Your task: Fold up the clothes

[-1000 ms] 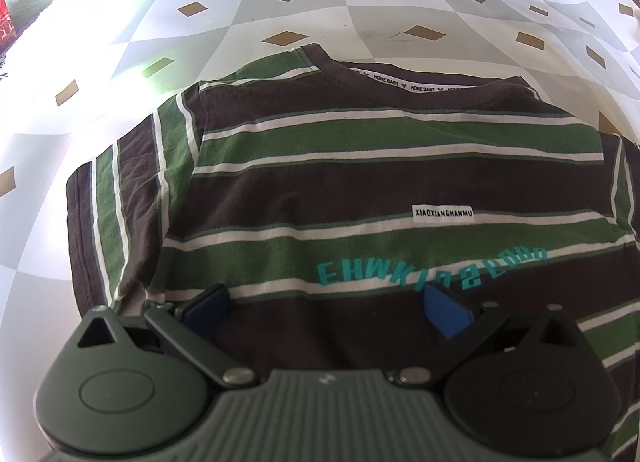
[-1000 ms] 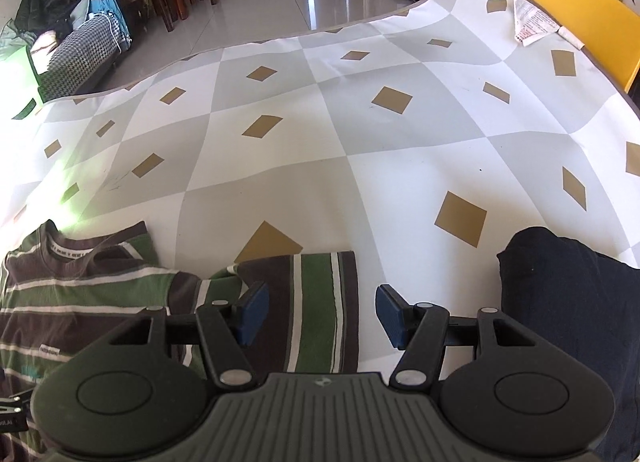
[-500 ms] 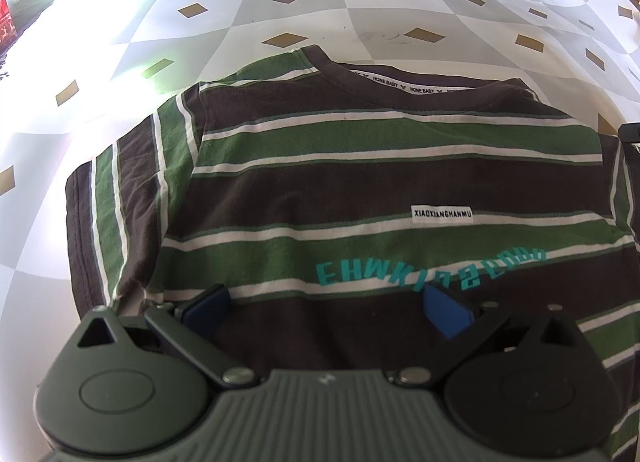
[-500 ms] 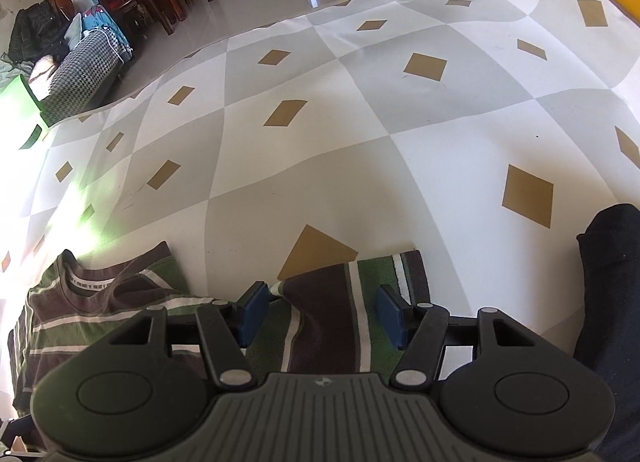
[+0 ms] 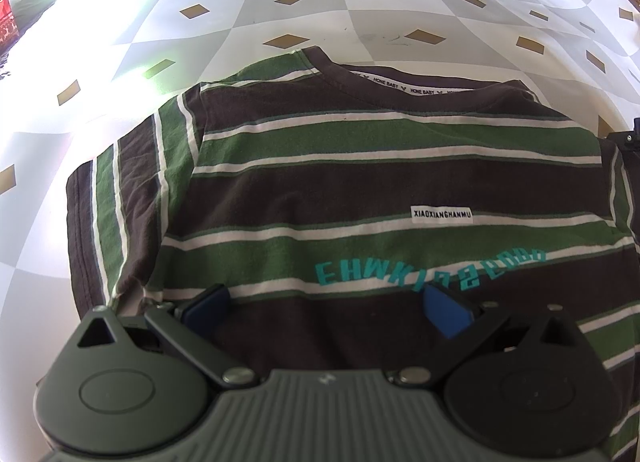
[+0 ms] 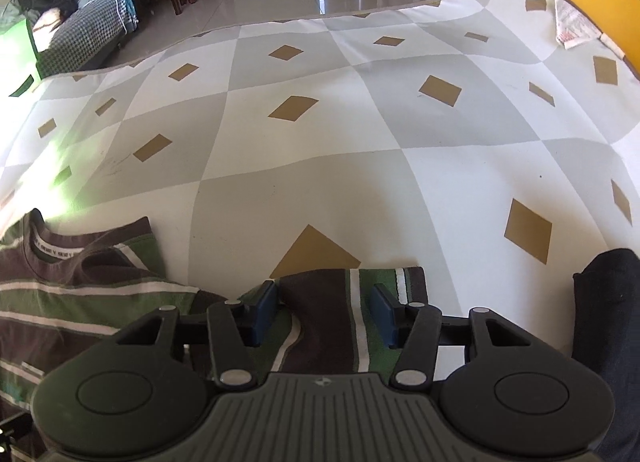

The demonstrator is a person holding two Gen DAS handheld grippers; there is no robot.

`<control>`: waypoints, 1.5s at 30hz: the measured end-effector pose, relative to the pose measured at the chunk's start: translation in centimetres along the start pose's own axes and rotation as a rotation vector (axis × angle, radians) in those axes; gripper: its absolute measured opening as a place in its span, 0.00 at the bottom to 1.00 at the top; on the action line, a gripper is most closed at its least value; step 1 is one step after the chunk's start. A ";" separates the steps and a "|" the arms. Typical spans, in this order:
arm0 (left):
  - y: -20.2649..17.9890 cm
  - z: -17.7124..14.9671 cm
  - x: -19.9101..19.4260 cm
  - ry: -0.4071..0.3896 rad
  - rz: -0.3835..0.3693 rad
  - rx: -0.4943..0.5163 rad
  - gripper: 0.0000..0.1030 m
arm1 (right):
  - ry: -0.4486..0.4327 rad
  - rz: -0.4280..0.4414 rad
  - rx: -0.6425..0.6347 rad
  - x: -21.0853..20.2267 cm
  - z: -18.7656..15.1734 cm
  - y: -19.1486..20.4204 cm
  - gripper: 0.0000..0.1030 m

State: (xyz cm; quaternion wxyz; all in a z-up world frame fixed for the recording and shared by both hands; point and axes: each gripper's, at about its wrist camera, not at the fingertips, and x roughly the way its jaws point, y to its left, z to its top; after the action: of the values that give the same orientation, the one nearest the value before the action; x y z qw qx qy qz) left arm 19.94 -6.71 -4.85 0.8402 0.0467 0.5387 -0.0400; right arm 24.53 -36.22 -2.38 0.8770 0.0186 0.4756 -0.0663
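Right tongs (image 6: 324, 312) have come down over the striped t-shirt's (image 5: 360, 189) right sleeve (image 6: 340, 302) since a second ago; jaws closing, sleeve between them, pads not visibly pressing. Shirt lies flat, front up, on the diamond-patterned tabletop (image 6: 320, 149), collar toward the far edge. Left tongs (image 5: 326, 304) hover over the lower chest, jaws wide apart, unmoved. Dark garment (image 6: 608, 322) lies near the sleeve, to its right.

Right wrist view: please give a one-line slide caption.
Right tool closing around the striped shirt's sleeve on the checkered cloth.
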 end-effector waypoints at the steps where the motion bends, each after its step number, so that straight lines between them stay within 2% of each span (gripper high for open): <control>1: 0.0 0.0 0.0 0.000 0.000 0.000 1.00 | -0.012 -0.004 -0.029 -0.1 -0.1 0.4 0.29; 2: 0.1 0.0 0.0 -0.001 -0.001 0.000 1.00 | -0.023 -0.007 -0.055 -0.1 -0.1 0.7 0.14; 5: 0.2 0.0 0.0 -0.002 -0.002 0.001 1.00 | -0.025 0.007 -0.019 -0.1 0.2 0.5 0.04; 11: 0.3 -0.1 -0.1 -0.004 -0.004 0.001 1.00 | -0.093 -0.014 0.253 -1.4 0.7 -2.4 0.03; 15: 0.4 -0.1 0.0 -0.003 -0.003 -0.001 1.00 | -0.124 -0.064 0.334 -2.5 0.7 -2.7 0.03; 19: 0.5 -0.2 -0.1 -0.006 -0.002 -0.003 1.00 | -0.167 -0.113 0.296 -3.0 1.2 -3.0 0.09; 20: 0.5 -0.2 -0.1 -0.007 -0.002 -0.003 1.00 | -0.170 -0.089 0.303 -3.0 1.3 -3.1 0.10; 24: 0.5 -0.2 -0.1 -0.006 0.000 -0.006 1.00 | -0.158 0.105 0.295 -2.7 1.8 -2.6 0.11; 27: 0.4 -0.1 -0.1 -0.006 0.002 -0.008 1.00 | -0.134 0.244 0.249 -2.2 2.1 -1.1 0.19; 32: 0.4 -0.2 -0.1 -0.007 0.003 -0.010 1.00 | -0.110 0.321 0.167 -1.2 2.3 1.8 0.27; 39: 0.3 -0.1 -0.1 -0.005 0.004 -0.015 1.00 | -0.072 0.345 0.078 0.4 2.5 5.3 0.36; 45: 0.4 -0.2 -0.2 -0.004 0.003 -0.015 1.00 | -0.065 0.256 -0.067 1.5 1.9 7.5 0.37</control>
State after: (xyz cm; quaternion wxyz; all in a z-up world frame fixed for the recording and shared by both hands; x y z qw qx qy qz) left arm 19.71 -6.31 -4.74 0.8417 0.0409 0.5373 -0.0348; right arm 27.92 -29.14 -2.84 0.8933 0.0478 0.4426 0.0617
